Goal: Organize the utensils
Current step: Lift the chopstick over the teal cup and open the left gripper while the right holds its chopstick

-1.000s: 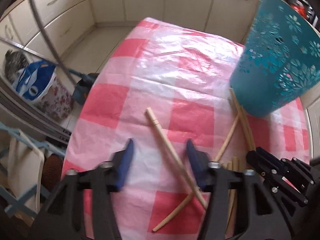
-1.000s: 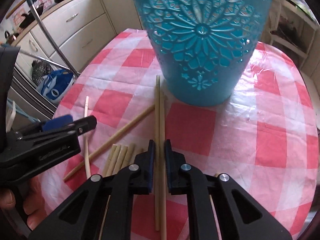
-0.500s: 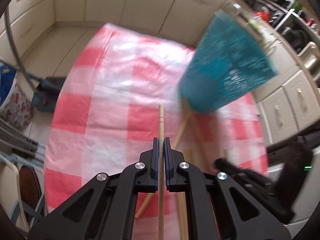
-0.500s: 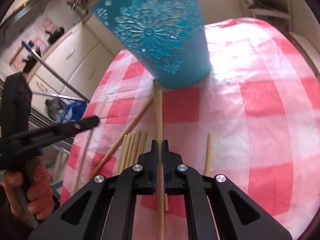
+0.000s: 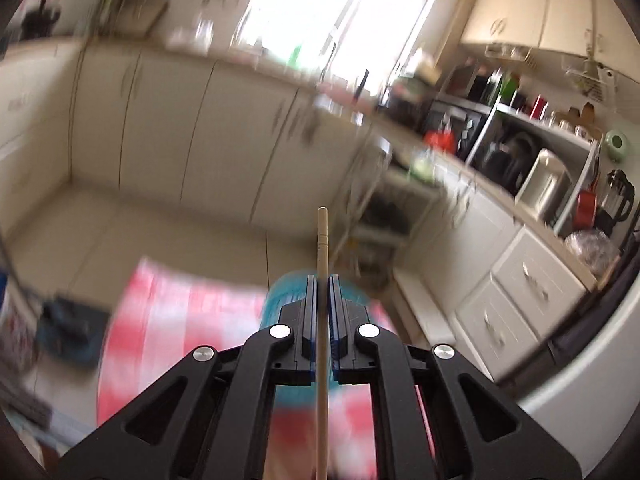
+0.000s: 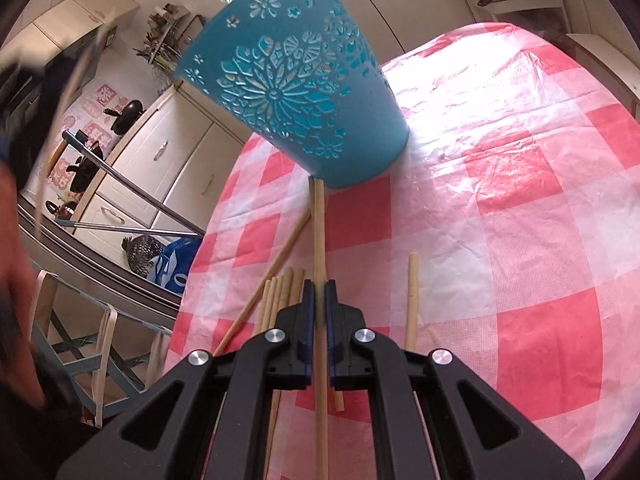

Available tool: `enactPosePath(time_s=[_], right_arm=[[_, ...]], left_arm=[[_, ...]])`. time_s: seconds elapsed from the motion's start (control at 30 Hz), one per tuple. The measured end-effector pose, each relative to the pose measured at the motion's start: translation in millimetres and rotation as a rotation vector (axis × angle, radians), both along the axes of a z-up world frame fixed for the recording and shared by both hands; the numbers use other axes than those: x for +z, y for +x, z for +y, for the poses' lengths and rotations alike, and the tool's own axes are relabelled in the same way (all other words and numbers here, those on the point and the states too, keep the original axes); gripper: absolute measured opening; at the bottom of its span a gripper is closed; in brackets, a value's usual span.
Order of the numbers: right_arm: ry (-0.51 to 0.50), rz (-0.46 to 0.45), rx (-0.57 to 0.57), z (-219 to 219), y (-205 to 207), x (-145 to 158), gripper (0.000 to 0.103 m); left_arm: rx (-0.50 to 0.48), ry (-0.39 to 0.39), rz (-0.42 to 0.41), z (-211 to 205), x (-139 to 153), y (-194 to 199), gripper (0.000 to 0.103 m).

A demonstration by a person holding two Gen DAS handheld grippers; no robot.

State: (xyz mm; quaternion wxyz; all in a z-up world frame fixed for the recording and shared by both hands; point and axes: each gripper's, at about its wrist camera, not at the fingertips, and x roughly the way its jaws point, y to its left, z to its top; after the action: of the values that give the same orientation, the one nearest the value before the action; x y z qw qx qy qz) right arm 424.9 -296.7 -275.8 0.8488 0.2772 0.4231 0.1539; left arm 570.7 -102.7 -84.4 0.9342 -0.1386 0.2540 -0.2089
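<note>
In the left wrist view, the left tool (image 5: 322,280) is seen closed narrowly on a wooden chopstick (image 5: 322,240), which runs straight up between the blue pads and sticks out past the tips. A second ago those jaws were spread wide above the desk with the chopstick lying loose below them; half a second ago it had already been clamped low over the cloth. Now the chopstick has been lifted clear, and the kitchen cabinets (image 5: 208,128) and bright window (image 5: 320,8) fill the blurred view beyond it. Below and behind the tips, the teal basket (image 5: 280,300) and the red-checked tablecloth (image 5: 180,312) are smeared by motion.

In the right wrist view, the right tool (image 6: 316,286) is shut on a second chopstick (image 6: 319,232), whose far end reaches the foot of the basket (image 6: 288,88). The grip matches that of half a second ago, though the view has been rolled, so the basket now leans left. Loose chopsticks (image 6: 280,292) are left lying just left of the tips, and a single one (image 6: 412,292) to the right, all on the desk (image 6: 520,200). At the far left, a blurred hand (image 6: 16,240) is seen raised.
</note>
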Motion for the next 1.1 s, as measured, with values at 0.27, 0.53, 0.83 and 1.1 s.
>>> enactPosePath(time_s=[0.27, 0.53, 0.83, 1.1], right_arm=[[0.032, -0.003, -0.063, -17, -1, -2, 0.006], [0.046, -0.024, -0.084, -18, 0, 1, 0.006], [0.024, -0.038, -0.084, -13, 1, 4, 0.006], [0.001, -0.179, -0.113, -19, -12, 31, 0.006]], left_arm=[[0.137, 0.002, -0.112, -39, 8, 58, 0.005], [0.193, 0.05, -0.047, -46, -53, 93, 0.005], [0.175, 0.09, -0.033, -38, -78, 83, 0.005], [0.196, 0.137, 0.031, -1, -74, 17, 0.068]])
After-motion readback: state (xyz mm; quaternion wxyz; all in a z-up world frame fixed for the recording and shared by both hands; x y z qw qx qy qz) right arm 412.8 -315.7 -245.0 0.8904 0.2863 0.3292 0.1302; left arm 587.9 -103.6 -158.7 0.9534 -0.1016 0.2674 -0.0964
